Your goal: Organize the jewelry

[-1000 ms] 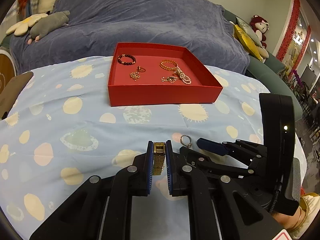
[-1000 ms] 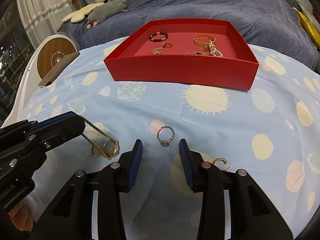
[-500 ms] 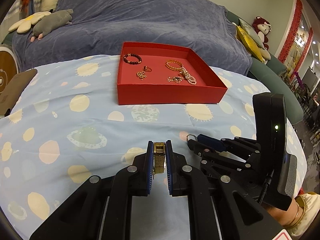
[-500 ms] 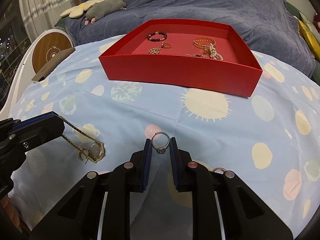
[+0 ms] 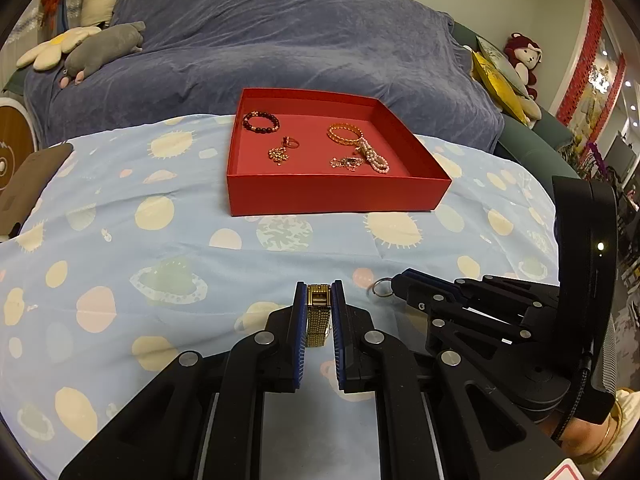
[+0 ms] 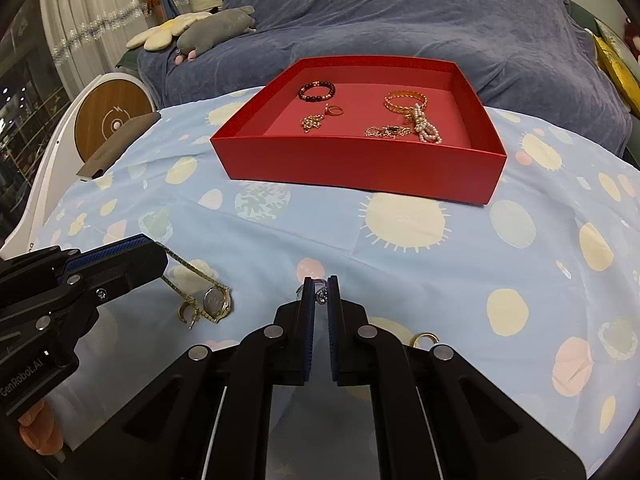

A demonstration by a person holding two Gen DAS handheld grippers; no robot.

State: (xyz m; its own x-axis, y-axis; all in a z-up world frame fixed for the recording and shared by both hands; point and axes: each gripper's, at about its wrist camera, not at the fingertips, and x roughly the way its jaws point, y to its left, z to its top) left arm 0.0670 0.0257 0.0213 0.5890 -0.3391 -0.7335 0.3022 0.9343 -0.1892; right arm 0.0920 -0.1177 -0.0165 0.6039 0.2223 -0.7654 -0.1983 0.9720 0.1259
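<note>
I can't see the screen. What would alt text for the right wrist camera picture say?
The right gripper is shut on a small silver ring just above a blue spotted cloth. To its left, the left gripper holds a gold watch by its strap. Behind them, a red tray holds bracelets and chains.

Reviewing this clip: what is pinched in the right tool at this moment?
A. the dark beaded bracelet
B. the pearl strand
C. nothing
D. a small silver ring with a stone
D: the right tool is shut on the silver ring, its jaws having just closed, while the beaded bracelet and pearl strand lie in the red tray.
</note>
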